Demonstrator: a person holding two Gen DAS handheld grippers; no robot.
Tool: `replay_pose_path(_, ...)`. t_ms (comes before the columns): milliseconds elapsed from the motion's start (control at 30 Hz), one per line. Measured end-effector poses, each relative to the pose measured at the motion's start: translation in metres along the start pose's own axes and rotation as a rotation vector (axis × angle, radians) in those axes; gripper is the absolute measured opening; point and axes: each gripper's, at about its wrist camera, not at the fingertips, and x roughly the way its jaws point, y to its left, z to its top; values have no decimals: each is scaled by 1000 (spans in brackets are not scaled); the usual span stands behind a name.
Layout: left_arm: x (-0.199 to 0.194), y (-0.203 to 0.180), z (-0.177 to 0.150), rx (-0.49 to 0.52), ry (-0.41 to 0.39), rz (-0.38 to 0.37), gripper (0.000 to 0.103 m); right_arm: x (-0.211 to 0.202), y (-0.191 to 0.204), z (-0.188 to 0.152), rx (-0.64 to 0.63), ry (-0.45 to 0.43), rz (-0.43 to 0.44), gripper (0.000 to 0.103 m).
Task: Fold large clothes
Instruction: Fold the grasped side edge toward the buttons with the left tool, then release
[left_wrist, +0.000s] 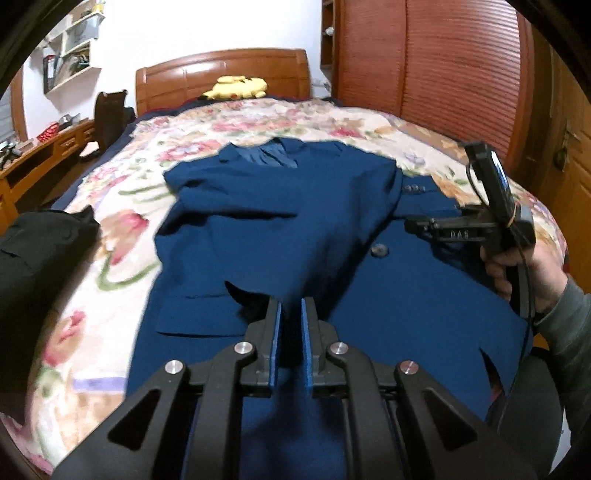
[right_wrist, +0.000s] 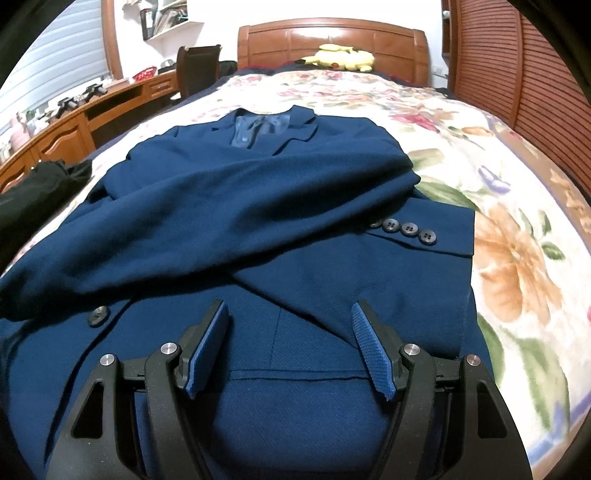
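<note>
A navy blue suit jacket lies face up on the floral blanket, collar towards the headboard. Both sleeves are folded across its chest; one cuff with several buttons rests at the right. My left gripper hovers over the jacket's lower front, its jaws a narrow gap apart with nothing seen clamped between them. My right gripper stands wide open just above the hem area near a front pocket, holding nothing. In the left wrist view the right gripper appears at the right, carried by a hand.
A black garment lies bunched at the bed's left edge. A yellow plush toy sits by the wooden headboard. A wooden desk and a chair stand left of the bed, a wardrobe to the right.
</note>
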Motion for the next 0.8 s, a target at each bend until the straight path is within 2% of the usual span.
replay_pose_path(167, -25, 15, 13, -16, -91, 47, 32, 0, 0, 0, 0, 0, 0, 71)
replay_pose_path(267, -18, 33, 24, -45, -82, 61, 41, -1, 1, 0, 0, 1, 0, 71)
replay_pose_path(367, 3, 49, 32, -50, -34, 93, 43, -1, 1, 0, 0, 0, 0, 71)
replay_pose_path(533, 49, 61, 32, -67, 83, 93, 43, -1, 1, 0, 1, 0, 1, 71)
replay_pose_path(700, 81, 49, 25, -43, 185, 27, 43, -1, 0, 0, 2, 1, 3, 71)
replay_pose_path(800, 91, 42, 21, -31, 220, 40, 43, -1, 1, 0, 1, 0, 2, 71)
